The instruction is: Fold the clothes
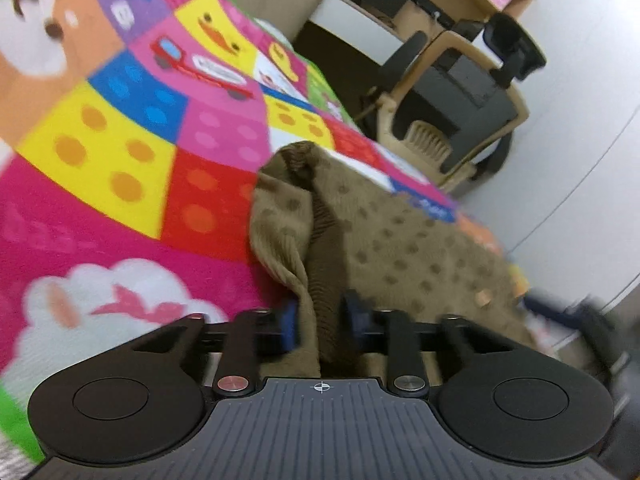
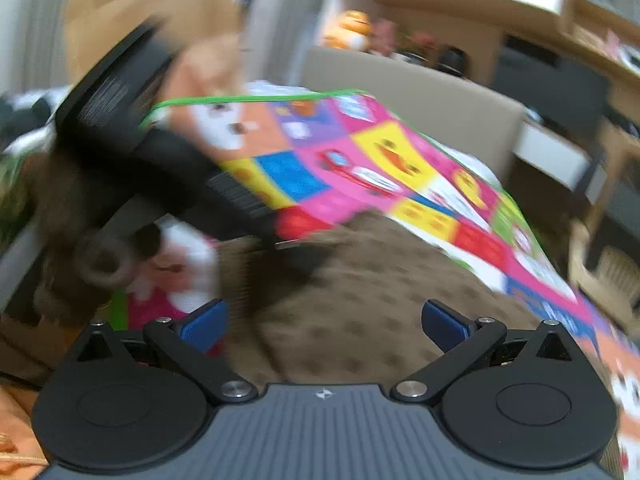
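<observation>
A brown dotted knit garment [image 1: 400, 240] lies on a bright patchwork play mat [image 1: 120, 152]. My left gripper [image 1: 322, 316] is shut on a ribbed edge of the garment and holds that fold raised off the mat. In the right wrist view the same garment [image 2: 360, 300] lies under my right gripper [image 2: 324, 326], whose blue pads [image 2: 204, 326] stand wide apart with nothing between them. The left gripper's black body [image 2: 152, 160] shows blurred at the upper left of that view, over the garment's edge.
The mat [image 2: 360, 160] covers a raised surface with a green border. A tan chair and a black office chair [image 1: 460, 92] stand beyond its far edge. Wooden desks and shelves [image 2: 540, 40] line the back wall. A grey wall [image 1: 580, 140] is at right.
</observation>
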Demonstrator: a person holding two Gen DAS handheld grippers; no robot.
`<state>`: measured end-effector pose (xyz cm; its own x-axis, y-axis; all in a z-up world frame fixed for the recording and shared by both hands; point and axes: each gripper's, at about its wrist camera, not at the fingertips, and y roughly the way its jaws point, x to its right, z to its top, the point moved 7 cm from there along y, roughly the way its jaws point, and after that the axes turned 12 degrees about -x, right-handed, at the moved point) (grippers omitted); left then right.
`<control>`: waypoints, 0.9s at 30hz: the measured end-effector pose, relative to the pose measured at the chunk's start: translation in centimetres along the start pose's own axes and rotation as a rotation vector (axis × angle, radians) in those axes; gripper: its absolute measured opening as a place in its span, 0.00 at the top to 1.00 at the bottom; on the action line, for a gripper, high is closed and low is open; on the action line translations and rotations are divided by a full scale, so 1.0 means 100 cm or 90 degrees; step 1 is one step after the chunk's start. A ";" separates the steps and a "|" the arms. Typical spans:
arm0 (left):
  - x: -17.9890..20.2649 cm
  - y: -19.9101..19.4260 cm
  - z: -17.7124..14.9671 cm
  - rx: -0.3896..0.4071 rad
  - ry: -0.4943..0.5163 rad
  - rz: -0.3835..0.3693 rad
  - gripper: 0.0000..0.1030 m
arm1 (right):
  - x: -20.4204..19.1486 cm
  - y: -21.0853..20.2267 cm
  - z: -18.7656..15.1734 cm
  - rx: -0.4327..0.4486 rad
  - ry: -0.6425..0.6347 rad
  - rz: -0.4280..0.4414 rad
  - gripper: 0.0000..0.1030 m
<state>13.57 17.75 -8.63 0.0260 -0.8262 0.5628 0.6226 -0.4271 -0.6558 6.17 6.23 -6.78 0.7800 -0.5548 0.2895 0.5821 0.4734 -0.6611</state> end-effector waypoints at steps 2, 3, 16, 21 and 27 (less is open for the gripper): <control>0.010 -0.005 0.007 0.005 0.019 -0.020 0.78 | -0.003 0.014 0.004 -0.013 -0.009 -0.019 0.02; 0.016 -0.008 0.011 0.009 0.033 -0.027 0.78 | -0.004 0.021 0.006 -0.020 -0.012 -0.029 0.05; 0.060 -0.065 0.050 0.128 0.050 -0.113 0.13 | 0.085 -0.010 0.016 0.064 0.153 -0.128 0.86; 0.086 -0.091 0.061 0.191 0.076 -0.111 0.08 | 0.176 -0.067 -0.045 0.071 0.281 -0.219 0.85; 0.125 -0.038 0.052 0.100 0.105 -0.114 0.06 | 0.223 -0.073 -0.146 -0.038 0.412 -0.232 0.85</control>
<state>15.61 10.94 3.55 -0.2147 -0.7969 0.5646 0.7201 -0.5197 -0.4597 15.98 -19.62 -5.55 0.2384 -0.9701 0.0448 0.7503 0.1547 -0.6428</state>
